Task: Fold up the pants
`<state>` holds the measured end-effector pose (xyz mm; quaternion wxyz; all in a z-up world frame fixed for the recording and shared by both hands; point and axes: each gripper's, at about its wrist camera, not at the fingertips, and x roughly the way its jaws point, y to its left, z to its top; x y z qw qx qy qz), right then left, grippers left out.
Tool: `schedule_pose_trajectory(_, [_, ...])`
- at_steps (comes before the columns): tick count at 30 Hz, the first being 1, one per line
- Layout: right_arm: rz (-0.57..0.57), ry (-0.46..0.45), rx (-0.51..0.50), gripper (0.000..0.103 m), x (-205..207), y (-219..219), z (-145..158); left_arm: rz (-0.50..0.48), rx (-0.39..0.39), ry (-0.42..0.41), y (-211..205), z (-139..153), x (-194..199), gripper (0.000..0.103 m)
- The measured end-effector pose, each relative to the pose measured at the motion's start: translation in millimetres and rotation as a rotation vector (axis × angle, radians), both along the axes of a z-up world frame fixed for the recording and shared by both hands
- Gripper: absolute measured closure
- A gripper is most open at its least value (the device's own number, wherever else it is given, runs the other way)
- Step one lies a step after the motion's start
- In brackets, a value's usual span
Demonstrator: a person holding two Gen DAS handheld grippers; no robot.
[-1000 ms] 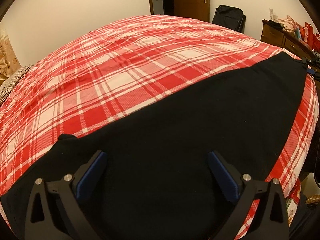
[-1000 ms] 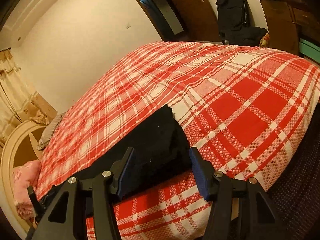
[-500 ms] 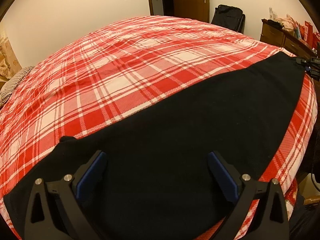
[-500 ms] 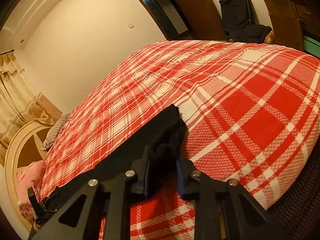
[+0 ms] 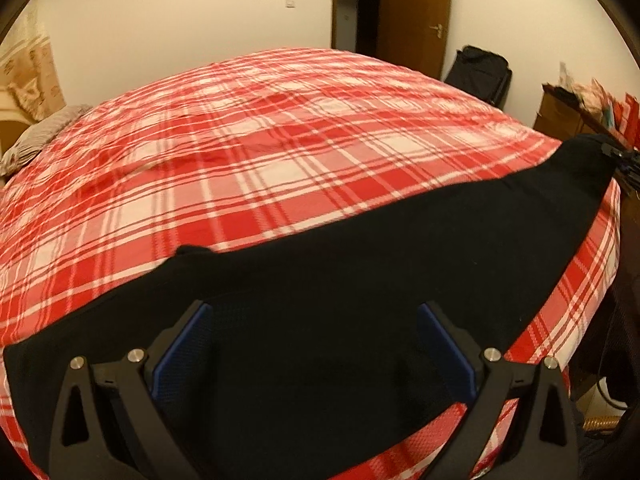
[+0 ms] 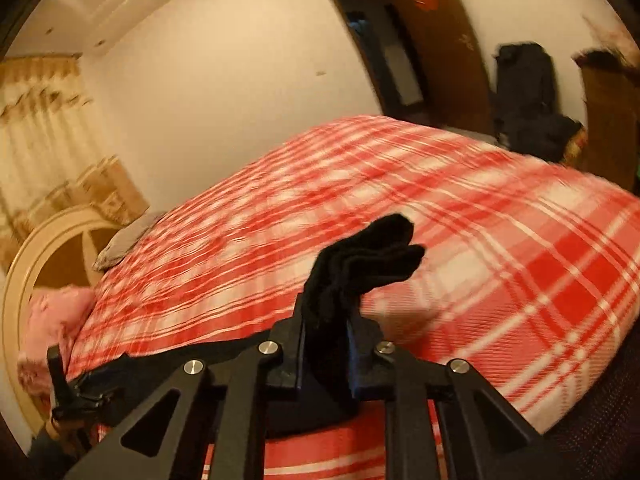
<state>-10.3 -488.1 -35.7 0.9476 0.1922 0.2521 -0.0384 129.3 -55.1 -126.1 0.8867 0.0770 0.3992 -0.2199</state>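
While the right claw (image 6: 326, 350) pinches the black pants (image 5: 360, 280), the left claw (image 5: 314, 344) gapes wide over them on the plaid bedspread (image 5: 260, 152).

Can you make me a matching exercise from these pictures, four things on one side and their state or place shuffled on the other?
Things:
1. left gripper
2. right gripper
3. black pants
4. grey pillow

States or places:
A. spread along the near edge of the plaid bed
B. jaws wide open above the fabric
C. at the bed's far left end
D. clamped on a bunched end of cloth

Pairs: 1-B, 2-D, 3-A, 4-C
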Motion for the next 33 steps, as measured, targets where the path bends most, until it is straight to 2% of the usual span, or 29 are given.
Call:
schedule_pose_trajectory(5, [0.11,-0.013,-0.039,0.087,14.7,47.6,11.8,0.039,-0.026,0.01,18.0,1.4,0.2,0.0])
schedule_pose_trajectory(14, [0.275,0.017,-0.056,0.087,47.4,119.3,4.0,0.055,-0.053,0.022,29.2,0.0,0.5,0.0])
schedule_pose_trajectory(20, [0.377,0.076,-0.121,0.087,66.9,171.6,-21.4,0.047,-0.079,0.031,30.1,1.9,-0.5,0.0])
schedule_pose_trajectory(27, [0.482,0.225,-0.177,0.086,85.3,208.8,-74.9,-0.035,-0.087,0.049,8.9,8.4,0.5,0.0])
schedule_pose_trajectory(29, [0.506,0.312,-0.241,0.082,88.4,218.7,-90.3,-0.058,-0.09,0.055,-0.7,12.2,3.1,0.0])
schedule_pose_trajectory(31, [0.531,0.356,-0.274,0.062,86.1,223.2,-97.9,-0.077,-0.078,0.048,-10.3,15.4,4.8,0.0])
schedule_pose_trajectory(33, [0.595,0.355,-0.232,0.058,77.4,219.2,-97.6,-0.102,-0.068,0.043,-22.0,18.2,5.8,0.0])
